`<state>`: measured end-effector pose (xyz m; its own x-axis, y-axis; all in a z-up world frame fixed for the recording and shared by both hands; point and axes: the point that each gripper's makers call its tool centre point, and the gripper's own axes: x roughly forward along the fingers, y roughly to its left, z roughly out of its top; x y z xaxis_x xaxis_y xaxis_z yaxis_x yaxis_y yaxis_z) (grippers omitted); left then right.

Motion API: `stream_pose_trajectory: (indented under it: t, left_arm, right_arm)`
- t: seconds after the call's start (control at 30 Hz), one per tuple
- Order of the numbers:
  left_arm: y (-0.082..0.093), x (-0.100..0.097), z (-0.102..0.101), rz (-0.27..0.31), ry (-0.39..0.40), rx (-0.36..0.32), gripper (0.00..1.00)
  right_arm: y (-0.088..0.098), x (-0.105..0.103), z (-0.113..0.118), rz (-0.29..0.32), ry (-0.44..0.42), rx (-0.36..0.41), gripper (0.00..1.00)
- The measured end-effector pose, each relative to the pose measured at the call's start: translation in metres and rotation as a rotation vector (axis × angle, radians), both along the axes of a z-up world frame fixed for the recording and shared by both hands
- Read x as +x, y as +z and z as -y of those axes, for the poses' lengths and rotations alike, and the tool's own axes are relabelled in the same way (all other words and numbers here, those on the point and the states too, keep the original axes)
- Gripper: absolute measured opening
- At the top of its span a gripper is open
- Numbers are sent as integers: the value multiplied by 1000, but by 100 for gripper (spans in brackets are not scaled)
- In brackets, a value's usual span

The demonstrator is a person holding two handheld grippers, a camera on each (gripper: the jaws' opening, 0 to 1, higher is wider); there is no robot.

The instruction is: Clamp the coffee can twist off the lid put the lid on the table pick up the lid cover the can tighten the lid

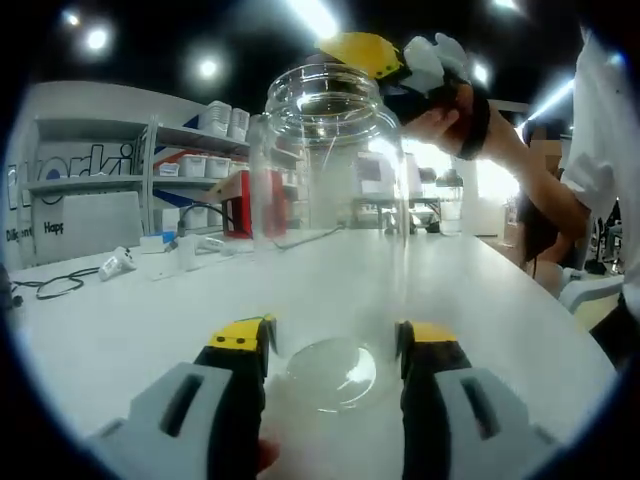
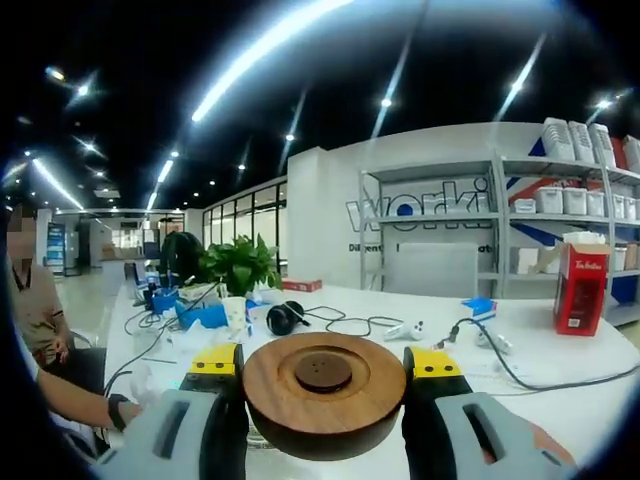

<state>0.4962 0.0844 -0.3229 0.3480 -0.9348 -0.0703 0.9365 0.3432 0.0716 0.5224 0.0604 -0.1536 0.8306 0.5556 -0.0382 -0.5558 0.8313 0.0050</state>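
Note:
A clear glass jar (image 1: 325, 190) stands upright on the white table (image 1: 120, 330), its mouth open. My left gripper (image 1: 333, 345) is shut on the jar's lower part, one yellow-tipped jaw against each side. Above the jar's rim, a hand holds my right gripper (image 1: 385, 65). In the right gripper view, a round wooden lid (image 2: 325, 395) with a dark centre disc sits flat between the jaws, and my right gripper (image 2: 325, 375) is shut on it. The jar is hidden below the lid in that view.
Shelves (image 2: 500, 215) with white bins and a red box (image 2: 580, 290) line the wall. Cables (image 2: 370, 322), headphones (image 2: 285, 318), a blue object and a plant (image 2: 240, 265) lie on the table's far part. A person (image 1: 600, 200) stands at the table's right.

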Motion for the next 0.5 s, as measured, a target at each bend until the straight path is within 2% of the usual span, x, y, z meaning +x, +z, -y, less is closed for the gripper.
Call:
stream_pose_trajectory:
  t: [0.5]
  left_arm:
    - [0, 0, 0, -1, -1, 0, 44]
  right_arm:
    - [-8, -5, -33, -15, 89, -14, 57]
